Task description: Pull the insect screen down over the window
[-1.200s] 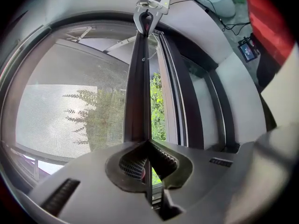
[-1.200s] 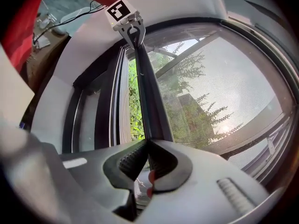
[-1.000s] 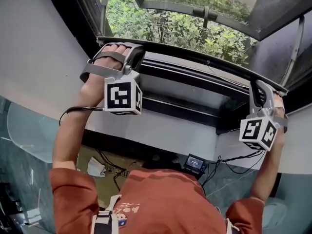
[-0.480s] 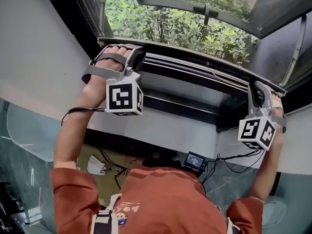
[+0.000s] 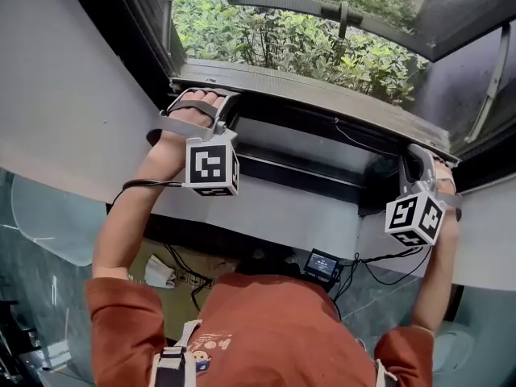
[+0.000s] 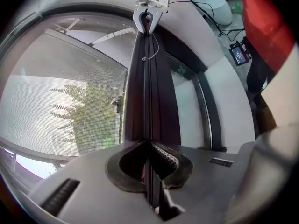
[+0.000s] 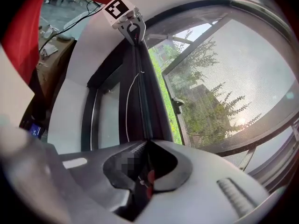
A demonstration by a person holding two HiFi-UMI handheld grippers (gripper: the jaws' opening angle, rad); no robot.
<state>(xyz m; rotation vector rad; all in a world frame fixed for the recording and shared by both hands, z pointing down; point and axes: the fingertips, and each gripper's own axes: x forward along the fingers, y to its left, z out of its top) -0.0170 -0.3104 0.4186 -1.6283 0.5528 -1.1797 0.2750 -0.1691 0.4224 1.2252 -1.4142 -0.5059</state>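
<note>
The only markings in view are the black-and-white square patterns on each tool's cube; the lit face of the small device point(image 5: 322, 268) on the floor is too small to read, and so is the cartoon patch point(image 5: 211, 347) on the person's rust-red top point(image 5: 274, 321). The insect screen point(image 6: 70, 101) is partway down the window; its grey mesh spreads on the far side of the dark bottom bar point(image 5: 322, 103), with green bushes point(image 5: 282, 43) beyond it; the bar lies across the opening above the dark lower frame point(image 5: 306, 156). The left gripper point(image 6: 150, 146) is clamped tight on the thin edge of the bar near its left end; the right gripper point(image 7: 145, 146) is closed on the same edge near the right end; the two are well apart, each showing small at the far end of the bar in the other's view. A thin cord point(image 7: 130, 101) hangs along the bar. Outside, an outer window frame point(image 5: 339, 10) stands swung outward; a dark handle point(image 7: 177, 101) shows on it. Below the lower frame is a white wall point(image 5: 266, 216); at its foot lie a greenish stone-look floor point(image 5: 48, 297), a cardboard box point(image 5: 173, 289) and loose black cables point(image 5: 387, 264); another cable point(image 5: 141, 184) runs from the left wrist.
</note>
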